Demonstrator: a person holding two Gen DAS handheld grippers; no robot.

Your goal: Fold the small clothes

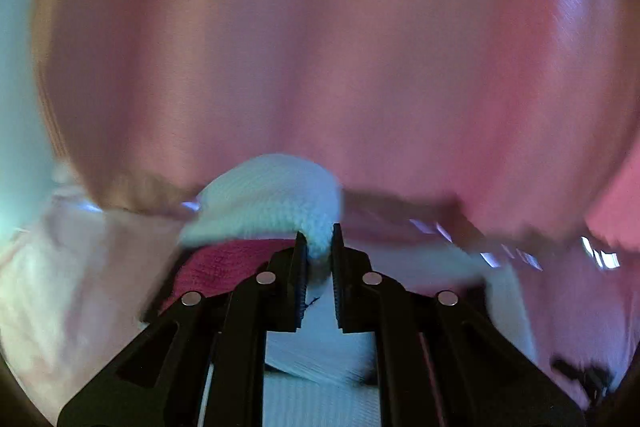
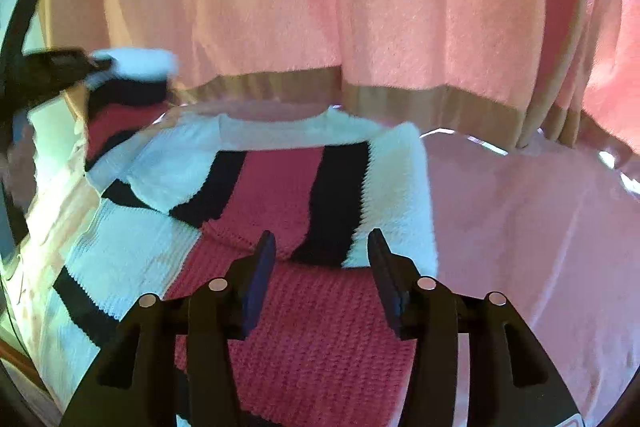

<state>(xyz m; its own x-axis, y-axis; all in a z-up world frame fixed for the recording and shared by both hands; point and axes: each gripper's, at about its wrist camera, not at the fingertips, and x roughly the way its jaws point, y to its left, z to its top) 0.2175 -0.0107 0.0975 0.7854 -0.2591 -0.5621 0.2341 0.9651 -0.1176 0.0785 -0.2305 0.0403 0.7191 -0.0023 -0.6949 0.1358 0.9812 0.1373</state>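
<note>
A knitted sweater [image 2: 272, 187] in white, black and red stripes lies spread on a pale pink surface. My right gripper [image 2: 322, 247] is open just above its red part, with nothing pinched between the fingers. At the far left of the right wrist view, my left gripper [image 2: 94, 65] holds a white cuff [image 2: 136, 61] of the sweater lifted above the rest. In the left wrist view the left gripper [image 1: 320, 245] is shut on that white knit fold [image 1: 272, 195], and the picture around it is smeared by motion.
A pink curtain [image 2: 400, 7] with a tan hem [image 2: 440, 103] hangs along the far edge of the surface. Pale pink covering [image 2: 540, 227] stretches bare to the right of the sweater.
</note>
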